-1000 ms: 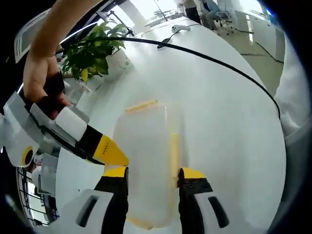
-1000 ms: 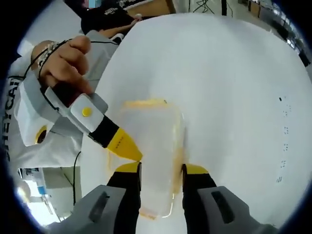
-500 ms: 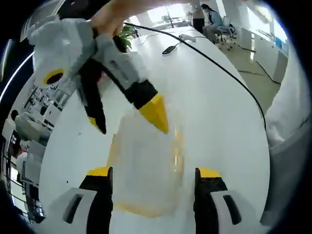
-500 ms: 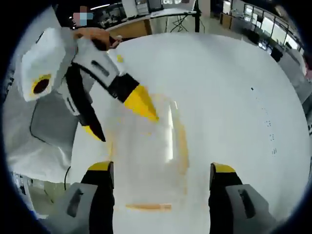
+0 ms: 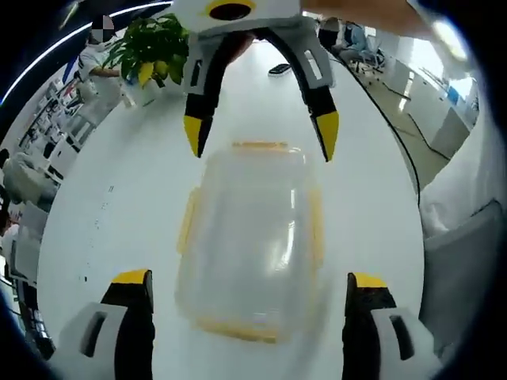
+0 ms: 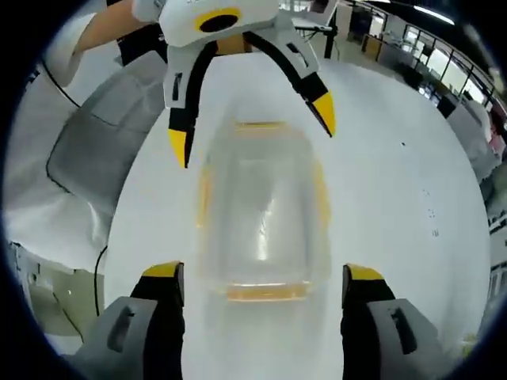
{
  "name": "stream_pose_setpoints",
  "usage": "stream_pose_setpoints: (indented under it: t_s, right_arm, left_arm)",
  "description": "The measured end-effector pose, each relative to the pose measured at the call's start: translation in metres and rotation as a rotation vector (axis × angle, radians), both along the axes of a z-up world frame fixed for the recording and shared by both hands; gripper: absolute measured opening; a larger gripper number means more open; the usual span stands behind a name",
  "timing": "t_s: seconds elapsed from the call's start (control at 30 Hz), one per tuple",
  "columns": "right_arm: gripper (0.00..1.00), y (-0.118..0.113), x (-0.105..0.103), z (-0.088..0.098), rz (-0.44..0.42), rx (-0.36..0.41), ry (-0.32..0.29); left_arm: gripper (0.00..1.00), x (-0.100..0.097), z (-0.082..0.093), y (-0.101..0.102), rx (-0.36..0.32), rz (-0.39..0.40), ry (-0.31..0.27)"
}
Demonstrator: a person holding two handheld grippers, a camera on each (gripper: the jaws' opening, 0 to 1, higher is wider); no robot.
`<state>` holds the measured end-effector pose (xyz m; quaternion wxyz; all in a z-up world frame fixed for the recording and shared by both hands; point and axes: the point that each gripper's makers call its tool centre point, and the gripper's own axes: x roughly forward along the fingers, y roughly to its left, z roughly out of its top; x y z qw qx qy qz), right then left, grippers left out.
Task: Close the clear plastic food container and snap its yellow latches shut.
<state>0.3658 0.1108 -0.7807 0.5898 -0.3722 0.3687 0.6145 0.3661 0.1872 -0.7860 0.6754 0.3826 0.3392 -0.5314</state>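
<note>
The clear plastic food container (image 5: 249, 241) lies on the white table (image 5: 119, 214), lid on top, with yellow latches (image 5: 188, 226) along its sides and ends. I cannot tell whether the latches are snapped down. My left gripper (image 5: 249, 283) stands open at the container's near end, a jaw out to each side, touching nothing. My right gripper (image 5: 260, 134) hangs open over the far end. In the right gripper view the container (image 6: 261, 214) lies between my open right gripper (image 6: 263, 273) and the open left gripper (image 6: 252, 131) facing it.
A potted plant (image 5: 154, 55) stands at the table's far left. A black cable (image 5: 380, 119) runs along the right edge. A person in white (image 5: 463, 198) is close on that side. Grey fabric (image 6: 103, 150) hangs off the table's left edge.
Both grippers have opened wide and drawn back from the container's sides. They now face each other across its two ends. The container has stayed on the table.
</note>
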Motion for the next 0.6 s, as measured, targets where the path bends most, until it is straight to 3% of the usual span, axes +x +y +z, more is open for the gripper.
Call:
stream_pose_setpoints:
  t_s: [0.13,0.2,0.27,0.3,0.33,0.6]
  right_arm:
    - [0.82,0.0,-0.001,-0.008,0.022,-0.042,-0.009]
    - [0.78,0.0,-0.002,-0.012,0.034,-0.06,-0.005]
    - [0.72,-0.001,0.0,-0.016,0.036,-0.071,-0.014]
    - [0.72,0.0,-0.001,-0.016,0.035,-0.066,-0.004]
    - [0.72,0.001,0.0,-0.016,0.022,-0.055,-0.004]
    - [0.71,0.003,-0.003,-0.016,0.008,-0.048,-0.002]
  left_arm:
    - [0.95,0.002,-0.009,-0.001,0.038,-0.039,-0.005]
    - [0.87,-0.007,-0.007,-0.009,-0.017,-0.036,0.065]
    - [0.81,0.002,-0.007,-0.006,-0.003,-0.007,0.032]
    - [0.72,0.011,-0.004,-0.002,0.021,-0.011,-0.02]
    - [0.72,0.001,-0.006,-0.001,0.017,-0.03,0.034]
    - [0.72,0.004,-0.005,0.001,0.003,-0.037,0.02]
